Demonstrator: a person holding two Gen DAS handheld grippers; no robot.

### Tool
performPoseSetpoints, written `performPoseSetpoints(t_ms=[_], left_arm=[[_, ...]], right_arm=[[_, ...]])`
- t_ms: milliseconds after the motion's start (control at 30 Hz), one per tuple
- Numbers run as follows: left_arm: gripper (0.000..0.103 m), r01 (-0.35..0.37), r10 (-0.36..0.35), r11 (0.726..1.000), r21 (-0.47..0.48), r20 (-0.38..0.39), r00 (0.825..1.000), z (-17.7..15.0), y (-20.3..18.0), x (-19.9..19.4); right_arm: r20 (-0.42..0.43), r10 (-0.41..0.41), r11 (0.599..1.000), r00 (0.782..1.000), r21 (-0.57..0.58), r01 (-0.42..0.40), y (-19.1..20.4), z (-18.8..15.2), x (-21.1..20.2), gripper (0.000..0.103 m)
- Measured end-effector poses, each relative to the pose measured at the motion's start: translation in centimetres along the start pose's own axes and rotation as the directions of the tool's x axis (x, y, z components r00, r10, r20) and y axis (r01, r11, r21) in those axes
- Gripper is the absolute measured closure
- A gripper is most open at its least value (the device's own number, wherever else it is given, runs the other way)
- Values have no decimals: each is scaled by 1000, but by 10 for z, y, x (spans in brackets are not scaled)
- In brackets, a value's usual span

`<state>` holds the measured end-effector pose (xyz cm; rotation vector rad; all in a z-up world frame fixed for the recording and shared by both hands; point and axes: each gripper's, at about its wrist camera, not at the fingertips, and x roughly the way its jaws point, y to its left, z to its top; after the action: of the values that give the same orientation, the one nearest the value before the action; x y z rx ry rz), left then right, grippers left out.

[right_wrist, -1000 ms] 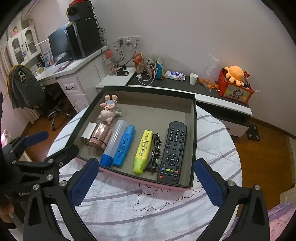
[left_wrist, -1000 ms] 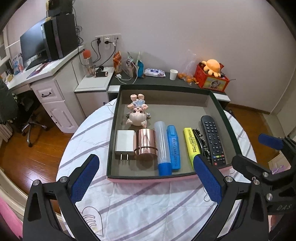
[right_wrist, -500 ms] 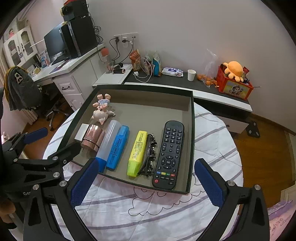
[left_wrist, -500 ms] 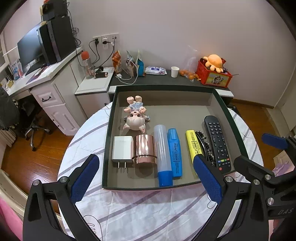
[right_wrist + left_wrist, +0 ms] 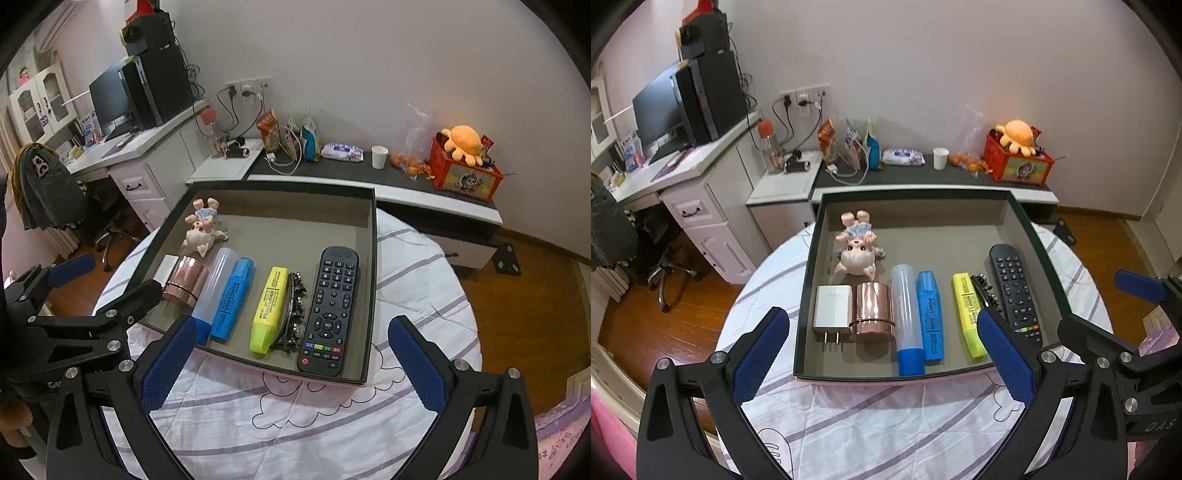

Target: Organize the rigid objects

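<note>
A shallow square tray [image 5: 1030, 236] with dark green walls and a matte grey-brown floor sits on a round table [image 5: 871, 432] draped in white cloth with lilac stripes. Left to right along its near edge lie a boxy white charger [image 5: 833, 308] with two metal prongs, a shiny rose-gold cylinder [image 5: 872, 308] on its side, a frosted plastic tube [image 5: 905, 317] with a blue cap, a blue highlighter [image 5: 930, 314], a yellow highlighter [image 5: 968, 314], a dark studded hair clip [image 5: 295, 306] (detail too small to read) and a black remote [image 5: 1015, 291] with rubbery buttons. Behind the charger a glossy ceramic pig figurine [image 5: 857, 248] lies upside down. The left gripper [image 5: 882, 352] hangs over the tray's near edge, its textured blue pads spread wide and empty. The right gripper [image 5: 291, 363] hovers likewise, jaws wide, gripping nothing
</note>
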<state>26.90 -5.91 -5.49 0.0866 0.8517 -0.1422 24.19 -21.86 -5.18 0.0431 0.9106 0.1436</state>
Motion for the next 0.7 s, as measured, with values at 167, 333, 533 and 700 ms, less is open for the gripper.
performPoseSetpoints(t_ms=[167,333,533,700], left_arm=[[0,-43,42,999,4,99,994,-4,-5,-33],[0,-84,88,996,-25,234,968,-21,-6,-85],[0,-110,116,993,-37,360,926,-49,-6,-150],[0,-120,129,992,-47,402,906,-73,-5,-187]], right_arm=[[51,13,1000,999,-6,-13,0,-4,-20,0],[168,10,1000,986,-25,-6,10,-19,-59,0],[298,28,998,954,-59,-11,31,-48,-114,0],[367,32,997,930,-78,-3,48,-75,-150,0]])
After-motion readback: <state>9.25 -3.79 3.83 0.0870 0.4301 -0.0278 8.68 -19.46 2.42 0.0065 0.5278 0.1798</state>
